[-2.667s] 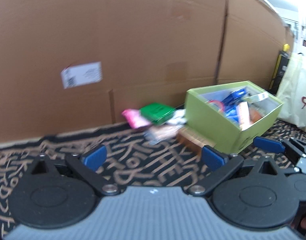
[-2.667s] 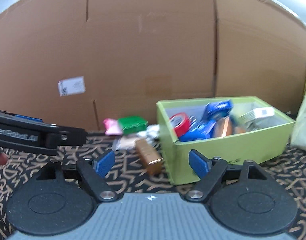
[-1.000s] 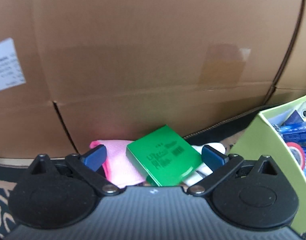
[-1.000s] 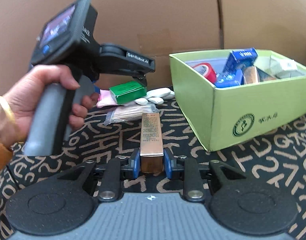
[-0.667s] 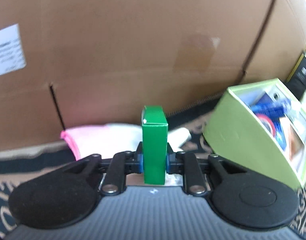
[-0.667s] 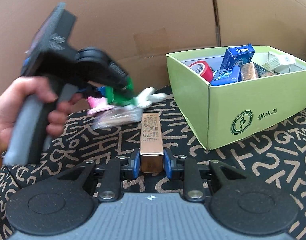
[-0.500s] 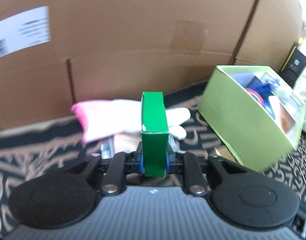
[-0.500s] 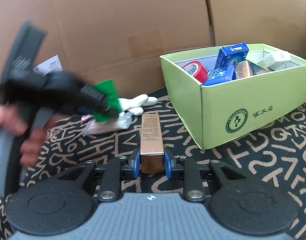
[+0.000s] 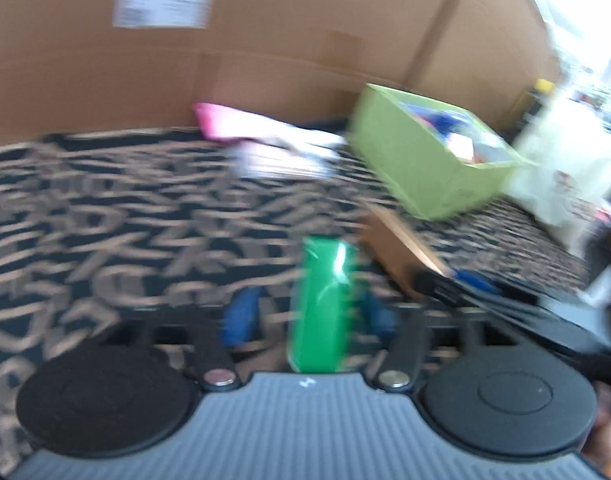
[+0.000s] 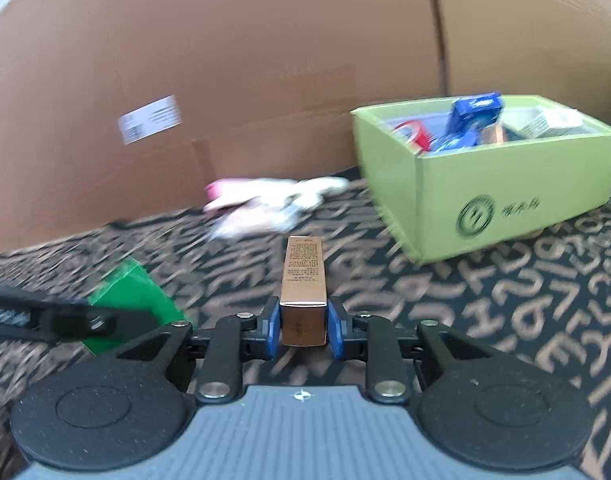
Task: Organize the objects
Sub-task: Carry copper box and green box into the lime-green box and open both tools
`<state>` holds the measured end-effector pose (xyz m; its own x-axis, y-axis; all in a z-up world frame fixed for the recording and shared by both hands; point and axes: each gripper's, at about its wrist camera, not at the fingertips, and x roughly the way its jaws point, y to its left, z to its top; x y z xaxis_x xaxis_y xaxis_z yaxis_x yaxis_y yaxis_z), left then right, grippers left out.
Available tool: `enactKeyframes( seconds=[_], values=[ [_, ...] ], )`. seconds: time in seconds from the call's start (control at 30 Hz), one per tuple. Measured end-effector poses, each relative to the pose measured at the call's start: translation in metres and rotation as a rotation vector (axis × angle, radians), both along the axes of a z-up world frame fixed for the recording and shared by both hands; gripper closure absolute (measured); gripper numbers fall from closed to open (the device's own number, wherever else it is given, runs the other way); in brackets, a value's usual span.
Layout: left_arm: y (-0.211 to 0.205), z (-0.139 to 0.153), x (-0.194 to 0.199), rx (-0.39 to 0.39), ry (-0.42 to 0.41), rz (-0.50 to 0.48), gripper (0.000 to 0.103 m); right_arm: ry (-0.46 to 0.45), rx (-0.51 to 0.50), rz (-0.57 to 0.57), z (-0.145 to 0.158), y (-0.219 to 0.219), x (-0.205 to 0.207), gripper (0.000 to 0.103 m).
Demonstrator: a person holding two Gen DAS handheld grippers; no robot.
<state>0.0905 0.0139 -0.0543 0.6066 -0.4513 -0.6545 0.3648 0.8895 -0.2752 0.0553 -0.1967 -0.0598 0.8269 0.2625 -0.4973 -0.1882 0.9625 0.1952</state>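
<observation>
Cardboard wall (image 10: 265, 60) spans the whole back of both views; a white label (image 10: 150, 119) is stuck on its left part.

Patterned black-and-tan mat (image 10: 505, 300) covers the floor up to the foot of the wall.

Lime-green box (image 10: 513, 188), open top, sits at the mat's far right, near the wall. Inside it: a blue carton (image 10: 475, 114) standing tallest, a red tape roll (image 10: 413, 132) toward the left wall, a white packet (image 10: 553, 122) toward the right. Other contents too blurred to name.

Pink-and-white cloth heap (image 10: 265, 204) lies at the mat's far edge against the wall, left of the lime-green box and apart from it.

Green carton (image 9: 323, 304): upright between the blue pads of the left gripper (image 9: 309, 316). Left view heavily motion-blurred; left pad looks set off from the carton, so I cannot tell whether the grip is closed. From the right view the carton (image 10: 133, 300) is at mid-left, low over the mat.

Copper-brown carton (image 10: 304, 280): pinched at its near end by the right gripper (image 10: 303, 330), pads pressed on both sides, long axis pointing away toward the wall, over the mat's middle.
</observation>
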Motion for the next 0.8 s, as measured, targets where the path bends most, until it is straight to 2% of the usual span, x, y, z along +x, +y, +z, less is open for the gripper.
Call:
enactKeyframes(
  seconds=[0.07,0.17,0.2,0.23,0.3,0.4,0.47,0.57,0.6,0.63,0.7,0.8],
  values=[
    [0.012,0.001,-0.006,0.029,-0.046,0.073,0.023,0.011,-0.005,0.025,0.0,0.002,-0.015,0.074],
    [0.026,0.005,-0.015,-0.005,-0.037,0.081,0.022,-0.004,-0.01,0.027,0.004,0.002,-0.032,0.055],
    [0.027,0.006,-0.018,-0.015,-0.036,0.069,0.019,-0.007,-0.013,0.021,0.005,0.003,-0.034,0.045],
    [0.026,0.008,-0.022,-0.014,-0.043,0.05,0.013,-0.013,-0.022,0.012,0.006,0.004,-0.035,0.043],
    [0.019,0.01,-0.03,0.02,-0.077,0.008,0.007,-0.026,-0.051,-0.003,0.008,0.008,-0.036,0.043],
    [0.004,0.005,-0.038,0.12,-0.132,-0.037,0.006,-0.028,-0.06,0.002,0.008,0.011,-0.036,0.043],
    [-0.004,-0.001,-0.038,0.181,-0.143,-0.057,0.0,-0.022,-0.068,0.019,0.008,0.012,-0.035,0.042],
    [-0.01,-0.009,-0.036,0.244,-0.156,-0.064,0.0,-0.014,-0.093,0.025,0.005,0.018,-0.032,0.042],
    [-0.01,-0.01,-0.034,0.249,-0.151,-0.067,0.003,-0.01,-0.098,0.021,0.004,0.019,-0.03,0.042],
    [-0.008,-0.011,-0.032,0.238,-0.138,-0.076,0.018,-0.009,-0.101,0.018,0.003,0.021,-0.027,0.042],
    [-0.004,-0.013,-0.027,0.209,-0.089,-0.08,0.031,-0.002,-0.108,0.006,0.002,0.021,-0.022,0.042],
    [-0.002,-0.014,-0.023,0.195,-0.082,-0.067,0.026,0.003,-0.115,-0.004,0.001,0.023,-0.016,0.042]
  ],
)
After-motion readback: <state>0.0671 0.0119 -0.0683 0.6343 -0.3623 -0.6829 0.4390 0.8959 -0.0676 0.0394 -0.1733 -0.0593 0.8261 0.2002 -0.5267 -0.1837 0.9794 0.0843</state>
